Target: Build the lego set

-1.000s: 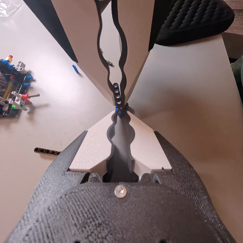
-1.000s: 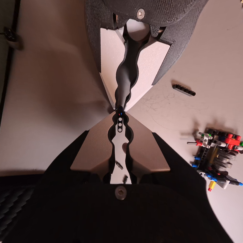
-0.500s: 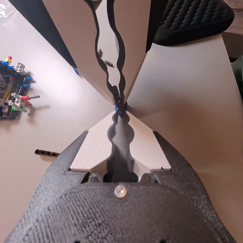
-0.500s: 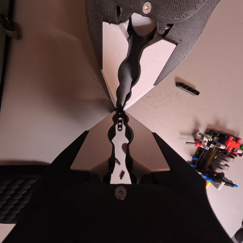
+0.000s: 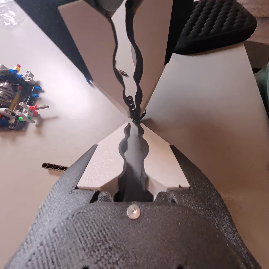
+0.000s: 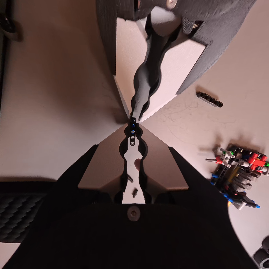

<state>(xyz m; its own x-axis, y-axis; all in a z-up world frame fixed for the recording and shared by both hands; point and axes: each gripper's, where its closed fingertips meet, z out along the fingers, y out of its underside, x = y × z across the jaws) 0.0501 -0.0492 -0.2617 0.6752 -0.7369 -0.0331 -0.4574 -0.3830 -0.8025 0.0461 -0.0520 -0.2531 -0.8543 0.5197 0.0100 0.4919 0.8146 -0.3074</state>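
My two grippers meet tip to tip above the white table [image 5: 203, 116]. My right gripper [image 6: 132, 124] is shut on a thin black beam with holes [image 6: 132, 138], held edge-on in the left wrist view [image 5: 131, 103]. A blue pin [image 6: 132, 125] sits in a hole near the beam's end. My left gripper [image 5: 134, 124] has its jaws nearly closed on a small dark pin [image 6: 133, 119] at the beam's tip. The left gripper comes in from the top of the right wrist view [image 6: 134, 117]. The right gripper comes in from the top of the left wrist view [image 5: 135, 115].
The part-built model [image 5: 16, 99] sits on the table, also in the right wrist view [image 6: 238, 171]. A loose black beam [image 5: 54, 167] [image 6: 209, 99], small dark pins [image 6: 130, 178] [image 5: 122, 72] and a blue pin [image 5: 87, 80] lie nearby. A black mesh chair [image 5: 215, 24] stands at the table edge. Left and right tips are no more than a few centimetres apart. The part-built model [image 5: 16, 99] is about equally far from each gripper, around 20 cm. Seen from the right wrist view [image 6: 231, 176] as well.
The right gripper has twisted, so the beam now shows edge-on in the left wrist view. The red pin end no longer shows. Both grippers stay tip to tip; the views are blurred.
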